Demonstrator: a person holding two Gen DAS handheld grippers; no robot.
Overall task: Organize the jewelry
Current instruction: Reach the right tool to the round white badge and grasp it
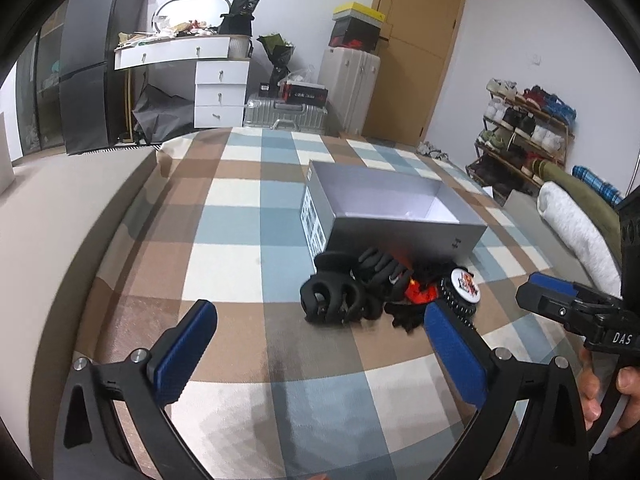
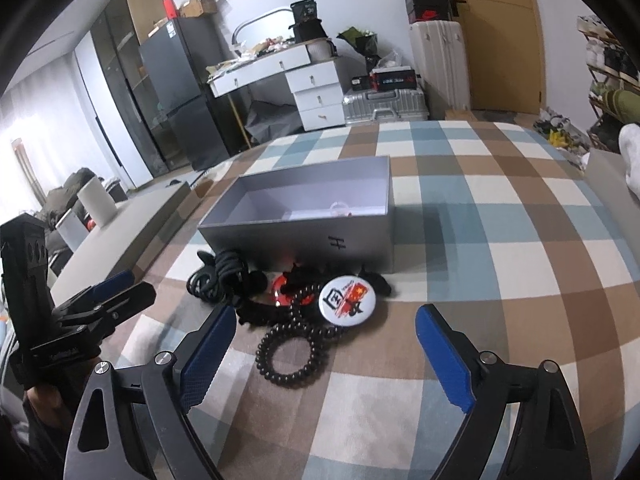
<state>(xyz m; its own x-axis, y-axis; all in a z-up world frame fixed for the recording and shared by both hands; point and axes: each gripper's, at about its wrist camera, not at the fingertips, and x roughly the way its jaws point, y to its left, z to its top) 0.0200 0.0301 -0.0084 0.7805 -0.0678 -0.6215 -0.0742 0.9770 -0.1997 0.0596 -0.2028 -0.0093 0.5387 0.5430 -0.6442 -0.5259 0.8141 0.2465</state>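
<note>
An open grey box [image 1: 404, 236] [image 2: 296, 236] lies on the checked bedspread. In front of it is a pile: black hair claws [image 1: 340, 296], a round white badge [image 1: 464, 282] [image 2: 347, 300], a red item [image 1: 418, 292] [image 2: 280, 294] and a black spiral hair tie [image 2: 290, 350]. A small clear item [image 2: 340, 209] lies inside the box. My left gripper [image 1: 320, 336] is open and empty, just short of the hair claws. My right gripper [image 2: 324, 344] is open and empty, its fingers either side of the spiral hair tie.
The checked bedspread [image 1: 240, 240] covers the bed. A white pillow [image 1: 576, 232] lies at the right edge. Beyond the bed stand a white dresser [image 1: 216, 80], suitcases [image 1: 348, 84], a shoe rack [image 1: 524, 132] and a wooden door [image 1: 416, 48].
</note>
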